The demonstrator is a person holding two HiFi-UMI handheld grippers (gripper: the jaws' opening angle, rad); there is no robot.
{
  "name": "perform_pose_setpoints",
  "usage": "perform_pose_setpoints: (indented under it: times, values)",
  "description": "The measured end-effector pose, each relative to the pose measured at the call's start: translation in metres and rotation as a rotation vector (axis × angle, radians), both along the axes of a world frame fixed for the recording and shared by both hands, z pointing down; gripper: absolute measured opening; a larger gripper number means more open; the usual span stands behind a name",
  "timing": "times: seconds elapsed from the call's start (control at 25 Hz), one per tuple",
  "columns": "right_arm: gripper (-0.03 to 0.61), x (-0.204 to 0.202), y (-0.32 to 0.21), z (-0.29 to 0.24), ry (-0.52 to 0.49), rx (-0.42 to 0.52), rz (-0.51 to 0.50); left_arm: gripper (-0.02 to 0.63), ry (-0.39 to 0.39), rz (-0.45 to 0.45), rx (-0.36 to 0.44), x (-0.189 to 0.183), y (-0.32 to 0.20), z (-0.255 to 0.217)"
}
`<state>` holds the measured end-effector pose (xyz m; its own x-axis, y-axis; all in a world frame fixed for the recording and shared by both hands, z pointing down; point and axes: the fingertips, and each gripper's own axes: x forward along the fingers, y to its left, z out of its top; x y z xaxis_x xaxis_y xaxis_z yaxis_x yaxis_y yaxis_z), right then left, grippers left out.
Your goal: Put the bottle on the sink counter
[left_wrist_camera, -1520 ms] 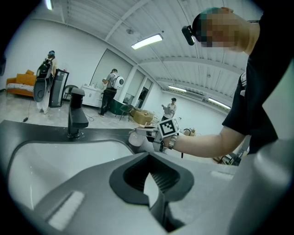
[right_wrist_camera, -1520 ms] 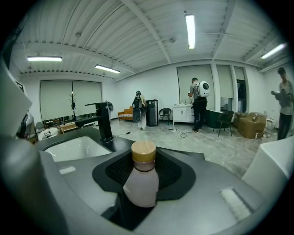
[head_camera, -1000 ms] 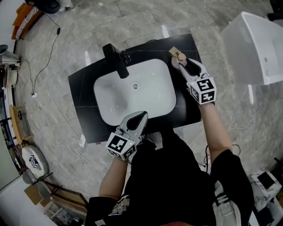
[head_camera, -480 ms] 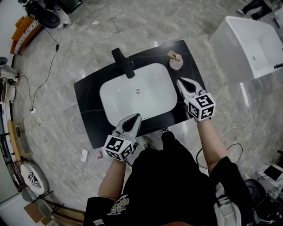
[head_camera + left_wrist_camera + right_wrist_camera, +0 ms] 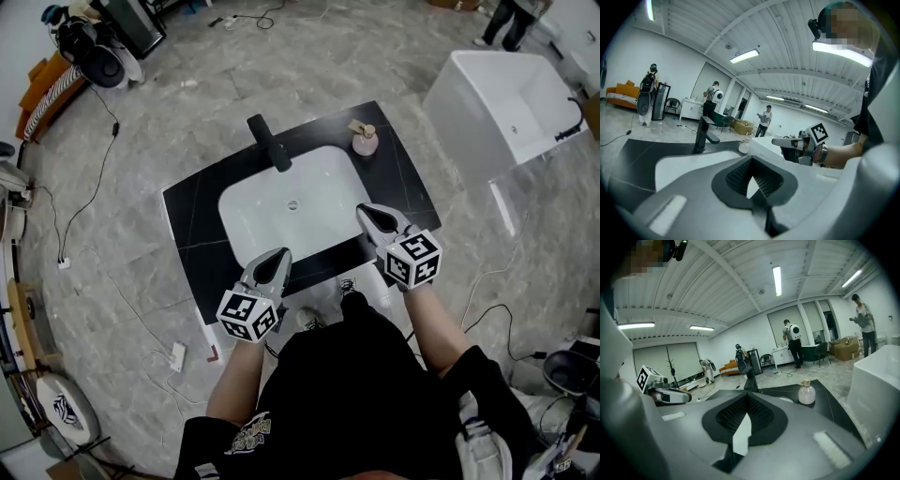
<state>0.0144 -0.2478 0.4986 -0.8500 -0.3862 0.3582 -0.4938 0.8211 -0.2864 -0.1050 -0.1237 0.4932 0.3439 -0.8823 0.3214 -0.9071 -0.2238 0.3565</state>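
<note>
A pale pink bottle (image 5: 364,141) with a tan cap stands upright on the black sink counter (image 5: 192,220), at its back right corner. It also shows in the right gripper view as the bottle (image 5: 806,393), well beyond the jaws. My right gripper (image 5: 368,214) hangs over the counter's front right part, shut and empty, far from the bottle. My left gripper (image 5: 279,255) is at the counter's front edge, also shut with nothing in it. The white basin (image 5: 281,225) lies between them. Each gripper view shows its own jaws meeting, left gripper (image 5: 752,180) and right gripper (image 5: 745,420).
A black faucet (image 5: 270,142) rises behind the basin. A white bathtub (image 5: 497,103) stands to the right of the counter. Cables run over the marble floor (image 5: 112,272) at left. People stand far off in the room (image 5: 792,345).
My right gripper, open around the bottle a second ago, has let it go, shut and pulled back toward me. The left gripper also drew back. The bottle stays on the counter.
</note>
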Motion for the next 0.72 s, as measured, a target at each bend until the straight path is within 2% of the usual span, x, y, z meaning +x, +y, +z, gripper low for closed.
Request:
perform_pose_setpoints:
  times: [0.72]
  values:
    - [0.026, -0.002, 0.116, -0.01, -0.02, 0.006, -0.001, 0.0, 0.013, 0.007, 0.023, -0.009, 0.081, -0.003]
